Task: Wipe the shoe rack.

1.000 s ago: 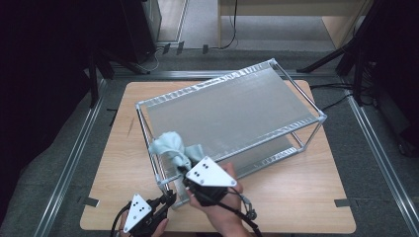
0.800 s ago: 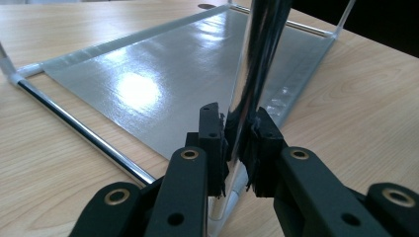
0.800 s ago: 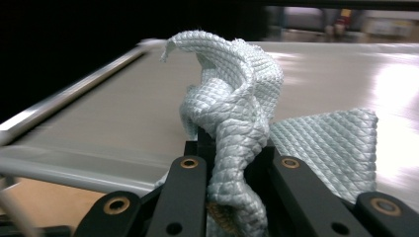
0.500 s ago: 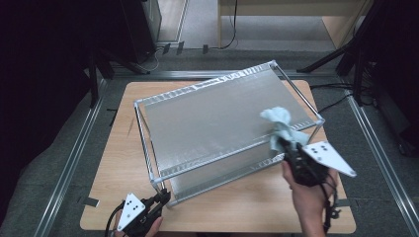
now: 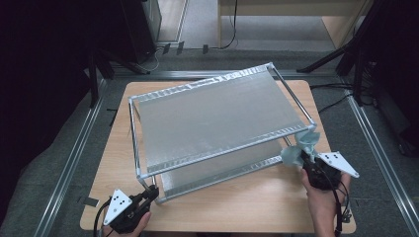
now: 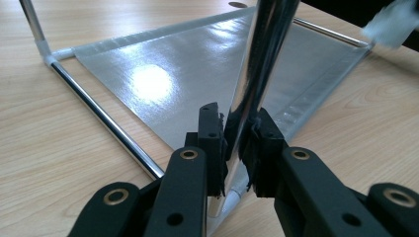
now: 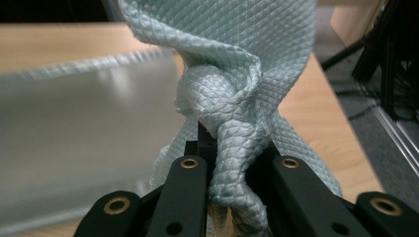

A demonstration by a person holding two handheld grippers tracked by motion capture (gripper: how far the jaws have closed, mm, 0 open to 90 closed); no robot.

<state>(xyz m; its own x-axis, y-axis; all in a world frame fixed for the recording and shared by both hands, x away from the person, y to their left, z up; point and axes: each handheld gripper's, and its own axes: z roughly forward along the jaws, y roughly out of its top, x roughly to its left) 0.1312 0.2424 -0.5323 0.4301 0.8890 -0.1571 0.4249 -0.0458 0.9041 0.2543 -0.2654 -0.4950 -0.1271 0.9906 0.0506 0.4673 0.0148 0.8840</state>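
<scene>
while upright in gripper (image 7: 232,163), cloth (image 7: 232,84)

A two-tier metal rack (image 5: 217,118) stands askew on the wooden table (image 5: 247,207). At the rack's near left corner post, the left gripper (image 5: 150,192) is clamped on the leg. At its near right corner, the right gripper (image 5: 302,159) holds a bunched pale-blue cloth (image 5: 301,147) against the frame.

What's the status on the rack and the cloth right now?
Left gripper shut on rack's near corner post. Right gripper shut on pale green cloth, at rack's right end. Nothing in the way.
</scene>
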